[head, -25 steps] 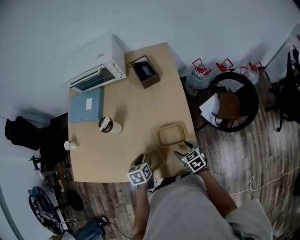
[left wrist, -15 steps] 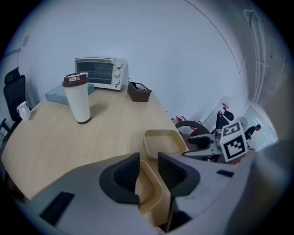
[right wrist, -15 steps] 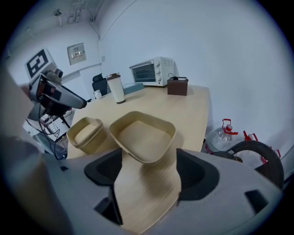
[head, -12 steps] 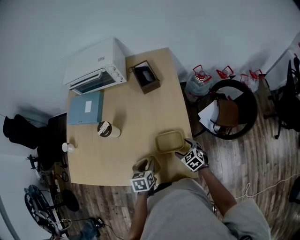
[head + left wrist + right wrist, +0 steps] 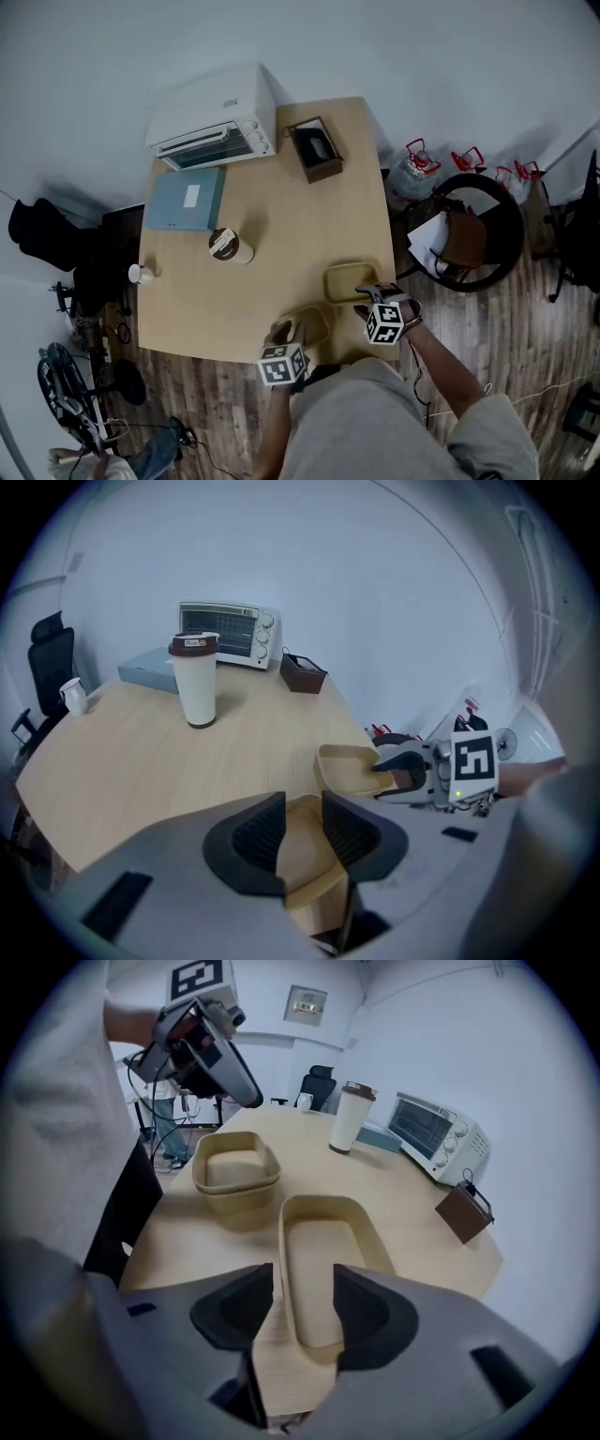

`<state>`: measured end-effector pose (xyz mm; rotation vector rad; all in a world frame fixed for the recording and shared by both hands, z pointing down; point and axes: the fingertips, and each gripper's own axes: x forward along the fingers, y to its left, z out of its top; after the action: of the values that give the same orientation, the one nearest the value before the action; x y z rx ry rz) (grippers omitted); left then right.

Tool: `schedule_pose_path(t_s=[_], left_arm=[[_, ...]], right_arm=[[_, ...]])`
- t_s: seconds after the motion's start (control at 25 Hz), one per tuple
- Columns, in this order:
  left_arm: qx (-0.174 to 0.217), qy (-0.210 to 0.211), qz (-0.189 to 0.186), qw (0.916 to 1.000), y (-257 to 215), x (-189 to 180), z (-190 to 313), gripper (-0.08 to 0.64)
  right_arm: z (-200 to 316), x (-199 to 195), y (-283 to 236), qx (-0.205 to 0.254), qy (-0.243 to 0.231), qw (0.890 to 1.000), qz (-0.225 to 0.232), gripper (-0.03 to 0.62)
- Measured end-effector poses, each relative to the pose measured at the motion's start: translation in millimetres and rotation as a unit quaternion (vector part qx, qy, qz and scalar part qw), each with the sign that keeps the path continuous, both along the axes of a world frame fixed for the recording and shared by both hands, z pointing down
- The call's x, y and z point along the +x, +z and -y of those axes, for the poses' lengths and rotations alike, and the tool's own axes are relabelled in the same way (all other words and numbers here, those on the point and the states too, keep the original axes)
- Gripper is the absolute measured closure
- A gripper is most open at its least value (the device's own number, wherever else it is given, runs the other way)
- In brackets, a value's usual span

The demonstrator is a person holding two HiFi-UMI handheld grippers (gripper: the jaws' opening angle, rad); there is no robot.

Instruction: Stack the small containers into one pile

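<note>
Two tan oblong containers sit near the wooden table's (image 5: pixel 281 216) front edge. My left gripper (image 5: pixel 289 330) (image 5: pixel 302 817) is shut on the wall of the left container (image 5: pixel 311 322) (image 5: pixel 302 855) (image 5: pixel 234 1168), which runs deep between its pads. I cannot tell if it rests on the table. The right container (image 5: pixel 349 279) (image 5: pixel 347 766) (image 5: pixel 323 1251) lies flat. My right gripper (image 5: pixel 370 298) (image 5: pixel 302 1288) straddles its near left wall. Its jaws have just been closing, and the pads stand clear of the wall.
Farther back stand a white toaster oven (image 5: pixel 214 127), a blue book (image 5: pixel 186 200), a tall white cup with a dark lid (image 5: pixel 228 246) and a brown box (image 5: pixel 317 150). A small white cup (image 5: pixel 139 274) sits at the left edge. A chair (image 5: pixel 473 230) stands right of the table.
My right gripper has rolled about its own axis and come down over the right container's near end. The left gripper stays at its container. The head view has shifted.
</note>
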<state>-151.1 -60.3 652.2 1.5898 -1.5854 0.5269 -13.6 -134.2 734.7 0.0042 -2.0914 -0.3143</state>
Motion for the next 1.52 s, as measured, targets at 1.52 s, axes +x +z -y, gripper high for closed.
schedule_pose_path(t_s=[1.52], left_arm=[[0.062,-0.072,-0.023,0.9952,-10,-40,-135,0.555]], right_arm=[[-17,-16,-26,0.085,-0.068,0.993,-0.054,0.573]])
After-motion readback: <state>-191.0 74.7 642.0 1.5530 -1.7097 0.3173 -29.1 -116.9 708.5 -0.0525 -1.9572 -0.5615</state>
